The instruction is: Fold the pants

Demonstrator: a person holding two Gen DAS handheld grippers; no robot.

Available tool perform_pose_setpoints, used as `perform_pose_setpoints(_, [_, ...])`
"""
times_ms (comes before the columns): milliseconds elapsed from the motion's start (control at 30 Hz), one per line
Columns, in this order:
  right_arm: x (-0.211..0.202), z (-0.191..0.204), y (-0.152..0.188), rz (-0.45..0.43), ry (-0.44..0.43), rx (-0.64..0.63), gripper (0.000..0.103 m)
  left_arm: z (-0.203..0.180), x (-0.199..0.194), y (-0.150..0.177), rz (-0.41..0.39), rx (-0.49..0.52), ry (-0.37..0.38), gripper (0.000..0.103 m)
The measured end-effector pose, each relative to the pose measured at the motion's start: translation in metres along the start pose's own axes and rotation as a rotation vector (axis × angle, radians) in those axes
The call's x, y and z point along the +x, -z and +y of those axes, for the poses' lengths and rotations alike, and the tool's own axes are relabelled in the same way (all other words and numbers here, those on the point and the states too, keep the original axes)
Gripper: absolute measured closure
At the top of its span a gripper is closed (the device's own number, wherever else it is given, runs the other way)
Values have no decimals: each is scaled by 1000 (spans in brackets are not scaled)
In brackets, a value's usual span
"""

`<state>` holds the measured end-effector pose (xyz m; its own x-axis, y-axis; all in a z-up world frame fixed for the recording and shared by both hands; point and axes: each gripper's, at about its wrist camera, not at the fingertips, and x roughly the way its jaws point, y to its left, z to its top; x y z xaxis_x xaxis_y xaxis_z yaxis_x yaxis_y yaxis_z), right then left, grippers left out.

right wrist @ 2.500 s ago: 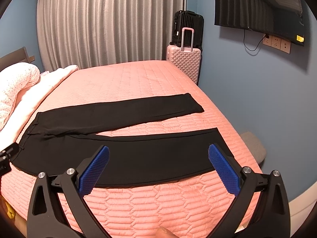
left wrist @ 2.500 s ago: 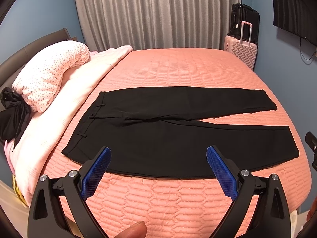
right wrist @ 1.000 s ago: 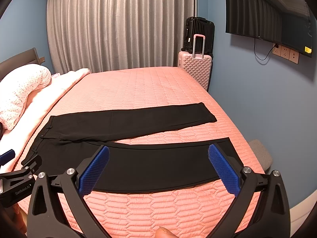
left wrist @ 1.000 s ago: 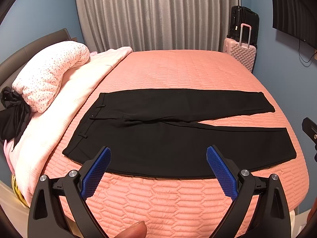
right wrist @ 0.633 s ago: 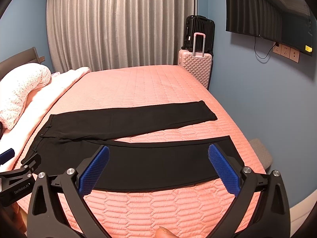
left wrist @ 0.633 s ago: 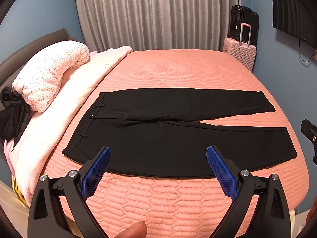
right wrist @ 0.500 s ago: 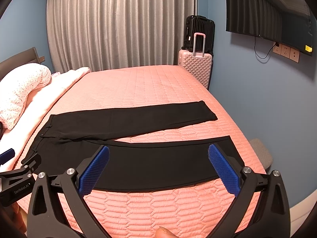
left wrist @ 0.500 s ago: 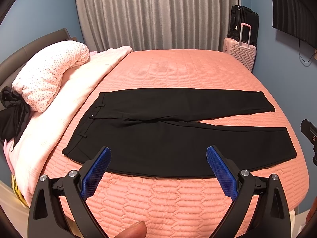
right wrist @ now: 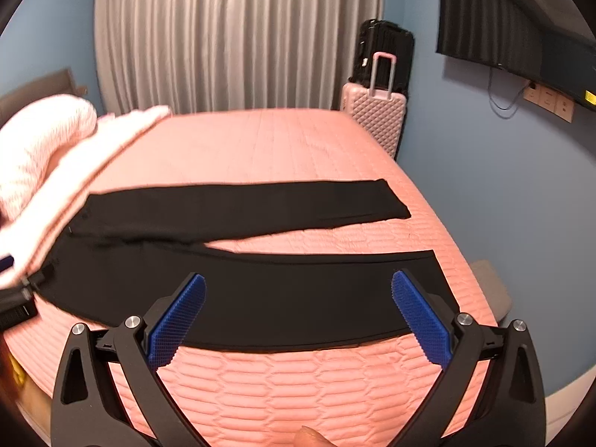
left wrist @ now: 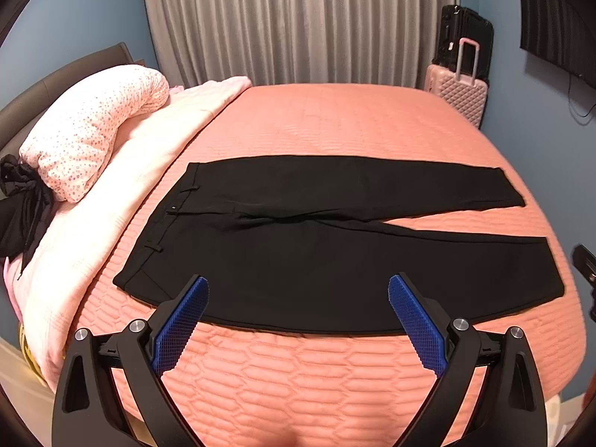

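- Black pants [left wrist: 335,246] lie flat on the pink bed [left wrist: 320,372], waistband toward the pillow [left wrist: 93,130] side, legs running to the right and parted in a narrow V
- The near leg runs along the bed's front edge; the far leg lies beyond it, the two hems apart
- The left gripper [left wrist: 298,320] hovers over the front edge of the bed near the waist half of the pants, jaws spread wide, nothing between the blue pads [left wrist: 178,324]
- The right gripper [right wrist: 298,316] hovers over the near leg toward the hem end, jaws equally wide apart and empty, pads [right wrist: 421,320] clear of the cloth
- In the right wrist view the left side is blurred, and part of the left gripper shows at that edge
- A pale blanket [left wrist: 123,193] lies beside the waistband, under the pillow
- A pink suitcase [left wrist: 456,93] stands past the bed's far corner by the grey curtain [left wrist: 298,22]
- A fingertip [right wrist: 309,437] shows at the bottom of the right wrist view
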<state>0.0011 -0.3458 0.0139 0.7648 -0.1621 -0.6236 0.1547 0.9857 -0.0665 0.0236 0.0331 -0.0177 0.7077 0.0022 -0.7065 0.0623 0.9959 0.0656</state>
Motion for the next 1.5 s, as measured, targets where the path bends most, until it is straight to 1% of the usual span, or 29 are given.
perform_pose_setpoints(100, [29,-11,-5,13,13,-50,5,22,35,-10,16,-15,-5,7])
perform_pose_setpoints(200, [82,-37,-25,36,-30,-37,5,44,70,-32,35,-48,-12,7])
perform_pose_setpoints(300, [145,-60,-49,51,-9,-81,5,64,116,-60,39,-58,-73,7])
perform_pose_setpoints(333, [183,-73,-62,74,8,-105,5,66,127,-65,47,-58,-78,7])
perform_pose_setpoints(367, [206,-81,-68,94,10,-113,5,68,144,-71,64,-63,-90,7])
perform_pose_setpoints(400, [235,-91,-76,120,7,-114,5,69,157,-75,83,-74,-67,7])
perform_pose_setpoints(467, [307,-121,-93,212,-26,-92,5,69,183,-80,115,-103,-36,10])
perform_pose_setpoints(500, [332,-131,-98,245,-29,-72,5,68,193,-82,123,-108,-27,10])
perform_pose_setpoints(533, [365,-146,-104,295,-48,-46,5,65,204,-84,131,-112,-25,10])
perform_pose_setpoints(600, [408,-168,-115,327,-50,-2,5,61,223,-86,150,-125,-8,10])
perform_pose_setpoints(633, [433,-182,-121,343,-75,28,5,55,233,-88,159,-125,-4,10])
perform_pose_setpoints(700, [458,-195,-126,362,-93,47,5,47,242,-90,142,-108,-7,9])
perform_pose_setpoints(767, [484,-207,-132,376,-136,53,5,42,247,-92,125,-98,2,9])
perform_pose_setpoints(800, [490,-209,-132,383,-158,59,5,39,248,-91,114,-100,8,9])
perform_pose_setpoints(900, [517,-218,-127,423,-229,74,5,33,252,-89,101,-114,60,9])
perform_pose_setpoints(933, [518,-218,-128,396,-235,64,5,32,252,-87,94,-124,93,9])
perform_pose_setpoints(967, [515,-217,-127,345,-269,41,5,32,252,-85,82,-137,122,9])
perform_pose_setpoints(1000, [513,-214,-125,322,-289,21,19,32,252,-81,67,-156,143,9])
perform_pose_setpoints(1033, [513,-211,-124,314,-265,-6,24,31,253,-79,60,-170,156,9])
perform_pose_setpoints(1067, [512,-211,-123,302,-256,-11,32,32,255,-76,58,-185,158,9])
perform_pose_setpoints(1100, [509,-214,-123,292,-256,-7,53,33,258,-73,63,-201,155,9])
perform_pose_setpoints(1133, [508,-222,-125,283,-290,26,69,35,263,-69,77,-220,156,9])
perform_pose_setpoints(1167, [505,-224,-126,285,-333,45,93,37,267,-66,89,-238,152,10])
perform_pose_setpoints(1200, [503,-220,-127,277,-322,18,95,40,270,-65,94,-260,150,10])
perform_pose_setpoints(1267, [498,-203,-125,289,-287,-59,97,47,270,-63,75,-299,139,10])
perform_pose_setpoints(1300, [495,-201,-125,284,-281,-66,97,53,271,-66,64,-306,114,10])
perform_pose_setpoints(1367, [486,-196,-127,252,-263,-62,97,66,274,-77,65,-316,85,9])
perform_pose_setpoints(1433, [478,-197,-129,234,-236,-46,97,92,281,-96,65,-313,57,9])
perform_pose_setpoints(1500, [473,-200,-128,229,-210,-24,97,119,297,-116,69,-276,5,9])
